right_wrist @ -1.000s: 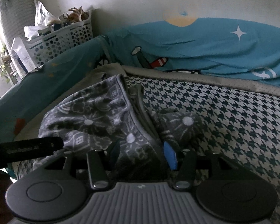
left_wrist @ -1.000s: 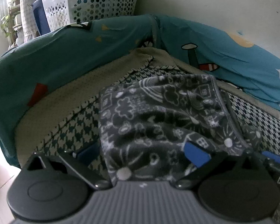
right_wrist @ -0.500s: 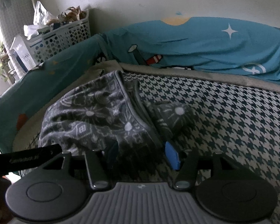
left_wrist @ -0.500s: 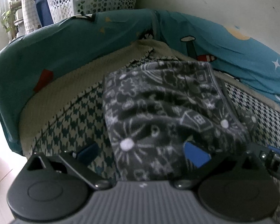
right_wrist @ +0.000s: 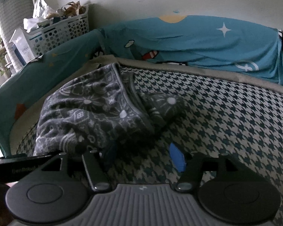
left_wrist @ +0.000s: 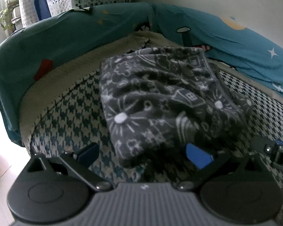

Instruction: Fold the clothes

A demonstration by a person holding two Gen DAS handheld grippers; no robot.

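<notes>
The dark grey fleece garment with white doodle print (left_wrist: 160,101) lies folded in a thick bundle on the navy-and-cream houndstooth cushion (left_wrist: 73,116), filling the centre of the left wrist view. The left gripper (left_wrist: 143,153) sits low at 6 o'clock, its blue-padded fingers (left_wrist: 198,158) spread wide, with the near edge of the bundle lying in the gap between them — whether the pads touch the cloth cannot be told. At 3 o'clock in that view, the black body of the other tool shows at the frame's edge.

Over to the right wrist view: the right gripper (right_wrist: 145,156) is also at 6 o'clock, fingers (right_wrist: 176,157) parted and nothing pinched, only houndstooth pattern between them. The garment (right_wrist: 88,116) sits toward 10 o'clock of this gripper, one small folded flap poking out toward 12 o'clock.

Behind the cushion runs a teal cartoon-print sheet with white stars (right_wrist: 207,43), draped over the raised back from 9 to 2 o'clock — and at 11 o'clock a white perforated plastic laundry basket (right_wrist: 62,35) stands against the pale wall.
</notes>
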